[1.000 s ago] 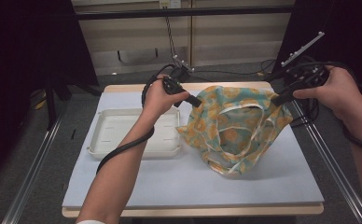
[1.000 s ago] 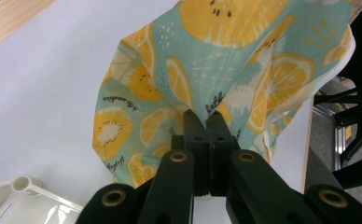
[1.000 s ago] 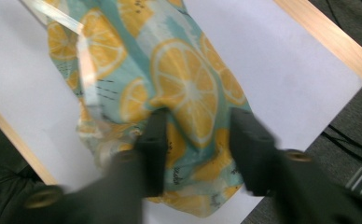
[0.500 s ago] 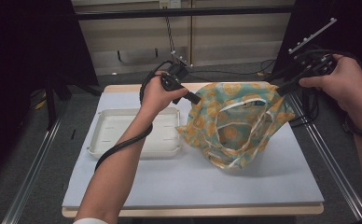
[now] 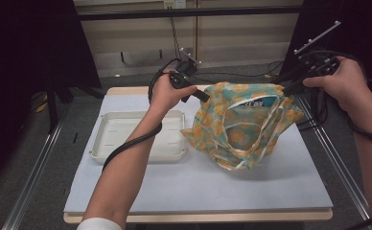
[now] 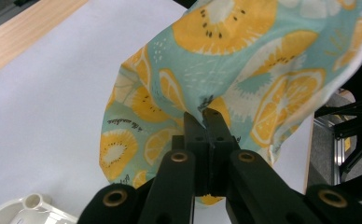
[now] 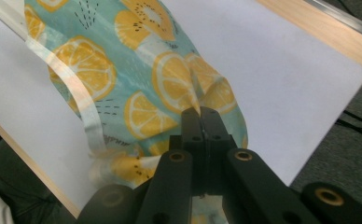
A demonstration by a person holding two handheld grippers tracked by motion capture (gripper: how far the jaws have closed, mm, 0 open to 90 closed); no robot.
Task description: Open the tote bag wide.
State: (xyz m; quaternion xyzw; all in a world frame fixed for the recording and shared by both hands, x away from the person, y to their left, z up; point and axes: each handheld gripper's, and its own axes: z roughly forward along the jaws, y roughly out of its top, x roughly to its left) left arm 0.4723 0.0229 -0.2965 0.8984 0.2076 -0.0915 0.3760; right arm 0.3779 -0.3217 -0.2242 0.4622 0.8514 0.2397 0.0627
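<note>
High view has the bag (image 5: 244, 122) hanging over the table (image 5: 198, 187), left gripper (image 5: 208, 97) and right gripper (image 5: 284, 89) both pinched tight on thin cloth folds that could slip free.

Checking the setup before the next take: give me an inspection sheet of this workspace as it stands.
Surface: white mat on a wood-edged table.
Job's things: citrus-print fabric bag, held up by two top corners, lower part resting on the mat.
Clutter: empty white tray left of the bag.
Grippers: left tongs and right tongs each shut on bag fabric.
Cables: black cable trails along the left forearm.
Surroundings: dark curtains, metal rails, cabinet behind.
</note>
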